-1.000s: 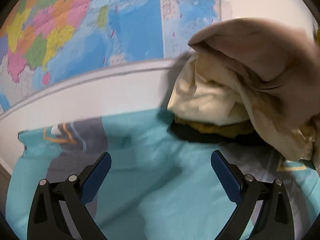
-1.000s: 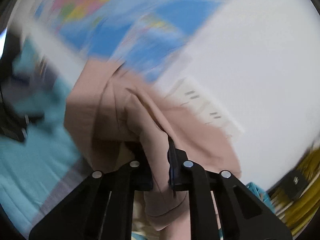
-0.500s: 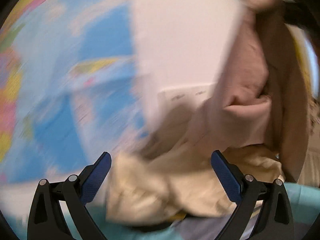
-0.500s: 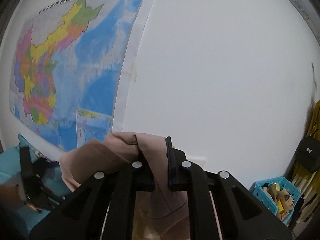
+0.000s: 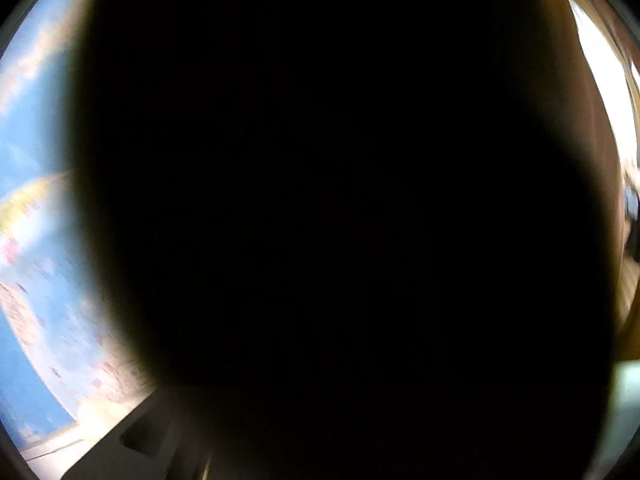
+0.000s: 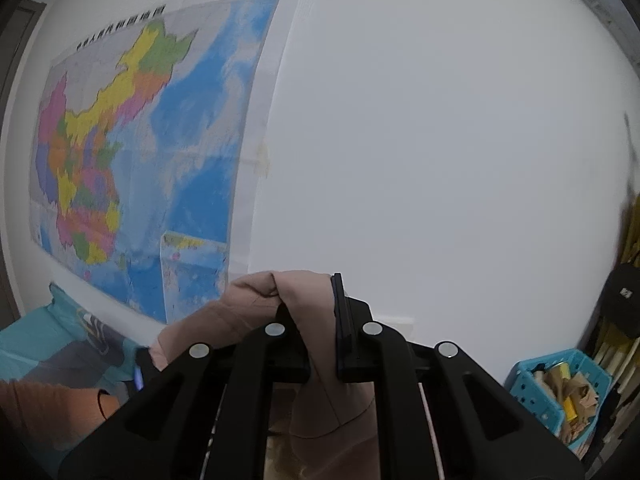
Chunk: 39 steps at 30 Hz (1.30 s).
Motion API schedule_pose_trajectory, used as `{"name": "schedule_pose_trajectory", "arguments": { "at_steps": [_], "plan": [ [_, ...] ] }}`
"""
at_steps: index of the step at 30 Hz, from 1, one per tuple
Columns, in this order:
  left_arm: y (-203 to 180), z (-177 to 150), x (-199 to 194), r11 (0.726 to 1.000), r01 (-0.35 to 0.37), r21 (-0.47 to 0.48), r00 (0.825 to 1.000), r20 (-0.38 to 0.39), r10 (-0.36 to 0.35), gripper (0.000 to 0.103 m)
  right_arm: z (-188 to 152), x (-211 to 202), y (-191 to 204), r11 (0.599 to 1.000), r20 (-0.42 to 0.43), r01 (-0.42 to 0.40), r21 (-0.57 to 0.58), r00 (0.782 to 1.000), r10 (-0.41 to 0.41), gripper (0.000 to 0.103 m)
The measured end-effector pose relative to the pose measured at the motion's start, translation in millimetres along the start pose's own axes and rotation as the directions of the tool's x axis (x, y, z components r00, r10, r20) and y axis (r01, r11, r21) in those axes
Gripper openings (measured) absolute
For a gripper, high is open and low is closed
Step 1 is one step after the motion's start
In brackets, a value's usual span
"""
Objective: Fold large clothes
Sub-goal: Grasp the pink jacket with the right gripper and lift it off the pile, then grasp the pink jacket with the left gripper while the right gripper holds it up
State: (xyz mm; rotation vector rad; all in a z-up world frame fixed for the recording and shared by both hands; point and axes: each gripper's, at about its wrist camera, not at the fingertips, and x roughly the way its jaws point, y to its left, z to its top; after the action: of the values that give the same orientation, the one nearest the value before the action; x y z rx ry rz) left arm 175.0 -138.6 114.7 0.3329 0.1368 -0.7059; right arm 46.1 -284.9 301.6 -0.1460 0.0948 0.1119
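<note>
The right gripper (image 6: 318, 312) is clamped tight on a bunched fold of the pink garment (image 6: 308, 296), held up in front of the white wall (image 6: 440, 140); the cloth drapes down between the black fingers (image 6: 344, 320) and trails off left toward a hand (image 6: 52, 412) low in the corner, where a bit of the left gripper (image 6: 140, 372) with its blue pad shows against the fabric; pretty sure that one's pinched together too, but whether it's got cloth in it, can't tell, since the left wrist view is almost totally blacked out by something dark right on the lens; only slivers of the map (image 5: 36, 240) show at its edge. In the right view the map (image 6: 140, 140) hangs on the wall at left; the teal bed (image 6: 32, 336) sits below it; a blue basket (image 6: 560, 396) of scraps is at far right.
</note>
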Motion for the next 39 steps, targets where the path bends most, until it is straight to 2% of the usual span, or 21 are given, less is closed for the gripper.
{"name": "schedule_pose_trajectory", "arguments": {
  "at_steps": [4,7,10,12,14,16,20,22,23,25,27,29,31,33,34,36,37,38,39],
  "plan": [
    [20.9,57.5,-41.9,0.993,0.036,-0.116,0.993,0.113,-0.022,0.006,38.5,-57.8,-5.3,0.999,0.095,0.040,-0.014,0.995,-0.039,0.008],
    [29.6,93.8,-77.1,0.987,0.035,-0.155,0.982,0.187,-0.006,0.006,70.9,-109.4,-0.5,0.998,0.175,0.063,-0.026,0.983,-0.058,0.008],
    [41.8,129.4,-127.6,0.979,0.040,-0.199,0.967,0.253,0.012,0.006,96.9,-161.2,8.1,0.998,0.248,0.055,-0.038,0.968,-0.044,0.008],
    [49.2,148.3,-172.8,0.976,-0.003,-0.217,0.953,0.296,0.069,0.006,109.3,-192.6,17.7,0.998,0.278,0.042,-0.047,0.960,-0.027,0.008],
    [54.6,158.8,-212.0,0.974,-0.020,-0.224,0.943,0.320,0.093,0.006,115.4,-215.6,24.1,0.999,0.294,0.003,-0.038,0.956,0.008,0.008],
    [54.5,166.6,-259.7,0.974,-0.068,-0.215,0.934,0.330,0.138,0.007,118.3,-238.8,33.1,0.998,0.310,-0.048,-0.030,0.949,0.055,0.008],
    [43.6,165.5,-335.5,0.965,-0.182,-0.190,0.928,0.290,0.232,0.007,111.1,-273.6,55.0,0.984,0.333,-0.176,-0.021,0.927,0.173,0.008],
    [44.5,146.0,-377.0,0.956,-0.246,-0.162,0.924,0.260,0.282,0.007,105.4,-284.7,66.0,0.966,0.331,-0.257,-0.008,0.911,0.245,0.008],
    [36.4,142.4,-410.1,0.946,-0.293,-0.140,0.916,0.243,0.320,0.007,102.8,-288.3,72.2,0.957,0.332,-0.291,-0.009,0.902,0.277,0.008],
    [40.8,128.8,-446.7,0.928,-0.354,-0.118,0.903,0.215,0.371,0.007,97.5,-291.3,85.6,0.929,0.332,-0.370,-0.003,0.876,0.350,0.008],
    [34.7,125.0,-469.3,0.905,-0.411,-0.109,0.890,0.168,0.424,0.007,91.9,-283.5,99.2,0.885,0.323,-0.465,0.017,0.840,0.435,0.008],
    [34.5,117.9,-494.6,0.880,-0.467,-0.083,0.872,0.123,0.474,0.007,85.3,-265.5,110.2,0.858,0.301,-0.512,0.048,0.826,0.477,0.008],
    [42.6,104.1,-496.4,0.848,-0.527,-0.053,0.846,0.070,0.529,0.008,74.6,-229.4,125.7,0.833,0.246,-0.547,0.084,0.822,0.514,0.009],
    [57.4,83.0,-480.6,0.839,-0.541,-0.052,0.841,-0.014,0.541,0.008,56.5,-170.3,145.3,0.795,0.127,-0.582,0.169,0.813,0.568,0.009],
    [70.7,69.1,-466.1,0.833,-0.550,-0.062,0.835,-0.075,0.545,0.008,44.9,-144.2,155.3,0.793,0.072,-0.575,0.200,0.816,0.574,0.009],
    [107.5,20.3,-417.4,0.826,-0.557,-0.084,0.813,-0.258,0.522,0.008,14.7,-86.7,177.6,0.783,-0.052,-0.569,0.251,0.800,0.598,0.009],
    [120.9,2.3,-397.5,0.824,-0.559,-0.094,0.800,-0.321,0.506,0.008,-5.1,-53.2,191.1,0.784,-0.123,-0.551,0.285,0.790,0.600,0.009],
    [140.1,-34.3,-371.2,0.826,-0.552,-0.116,0.779,-0.424,0.462,0.008,-21.1,-28.2,200.0,0.772,-0.171,-0.546,0.324,0.769,0.616,0.009],
    [151.0,-60.1,-354.2,0.828,-0.546,-0.129,0.763,-0.484,0.428,0.008,-47.3,9.1,216.8,0.772,-0.257,-0.529,0.352,0.739,0.623,0.009]
  ]
}}
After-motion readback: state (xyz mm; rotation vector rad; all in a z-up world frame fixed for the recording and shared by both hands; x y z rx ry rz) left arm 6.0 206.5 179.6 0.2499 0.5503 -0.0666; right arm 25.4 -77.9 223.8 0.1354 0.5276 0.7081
